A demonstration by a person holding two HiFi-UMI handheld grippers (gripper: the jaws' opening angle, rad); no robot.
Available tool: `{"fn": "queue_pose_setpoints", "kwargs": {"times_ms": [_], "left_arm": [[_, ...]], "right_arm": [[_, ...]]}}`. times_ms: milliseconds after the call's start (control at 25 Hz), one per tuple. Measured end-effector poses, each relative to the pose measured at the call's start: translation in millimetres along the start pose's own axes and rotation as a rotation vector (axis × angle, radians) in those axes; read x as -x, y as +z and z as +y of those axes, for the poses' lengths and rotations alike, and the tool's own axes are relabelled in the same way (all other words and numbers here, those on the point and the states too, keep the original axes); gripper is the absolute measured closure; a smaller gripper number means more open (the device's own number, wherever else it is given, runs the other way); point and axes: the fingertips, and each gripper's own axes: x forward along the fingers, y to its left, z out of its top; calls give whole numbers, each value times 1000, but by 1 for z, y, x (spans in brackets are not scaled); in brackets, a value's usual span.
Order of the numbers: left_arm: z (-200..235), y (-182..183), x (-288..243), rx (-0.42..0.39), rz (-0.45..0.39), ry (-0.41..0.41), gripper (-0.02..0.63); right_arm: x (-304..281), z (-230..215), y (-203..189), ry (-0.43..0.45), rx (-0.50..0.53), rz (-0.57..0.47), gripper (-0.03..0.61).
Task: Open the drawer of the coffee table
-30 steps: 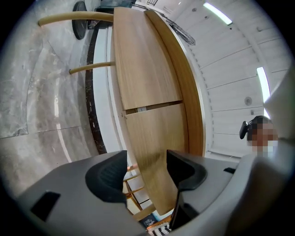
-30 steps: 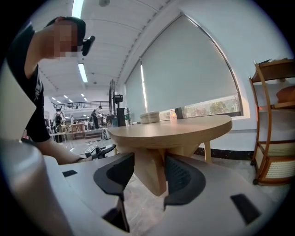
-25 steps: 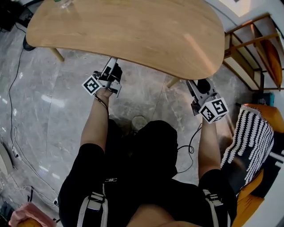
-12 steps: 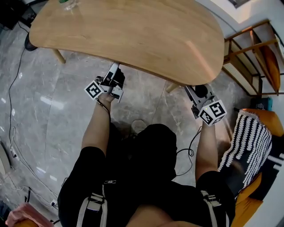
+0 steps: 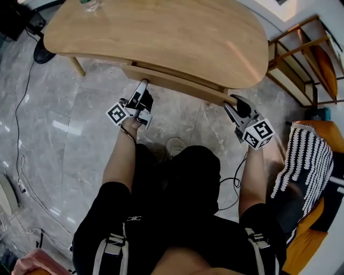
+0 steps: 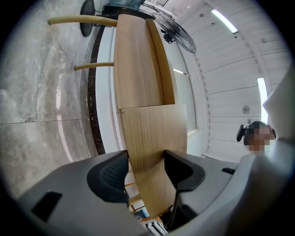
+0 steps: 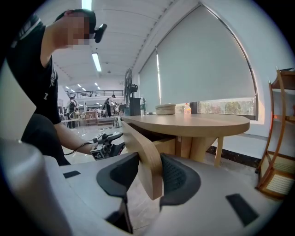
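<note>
The coffee table (image 5: 161, 32) has a light wooden oval top. Its drawer front (image 5: 177, 81) shows as a wooden strip sticking out a little from under the near edge. My left gripper (image 5: 142, 87) grips the strip's left part. In the left gripper view the panel (image 6: 152, 133) stands between both pads of the left gripper (image 6: 146, 168), which touch it. My right gripper (image 5: 235, 102) holds the strip's right end. Its jaws are closing, and in the right gripper view the right gripper (image 7: 150, 173) has the curved panel end (image 7: 143, 147) between its pads.
A wooden shelf (image 5: 306, 59) stands at the right. Below it an orange chair carries a striped cushion (image 5: 303, 166). A glass object (image 5: 92, 5) sits on the table's far left corner. A dark stand base (image 5: 43, 51) and cables (image 5: 19, 107) lie on the marble floor at the left.
The drawer front was hidden under the top and now shows along the table's near edge. Both grippers have drawn back toward me with it.
</note>
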Motion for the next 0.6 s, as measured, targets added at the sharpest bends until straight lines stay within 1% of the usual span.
{"fn": "queue_pose_setpoints", "kwargs": {"times_ms": [160,280,600], "left_arm": [[-14,-7,22,31,7,19,368],[-23,-10,36,37,12,21,369],[-36,-12,51,50,32,15,370]], "right_arm": [[12,24,-3,-7,5,7,414],[19,39,-5,-11,1,5,416],[25,56,-5,-20,3,24,416]]}}
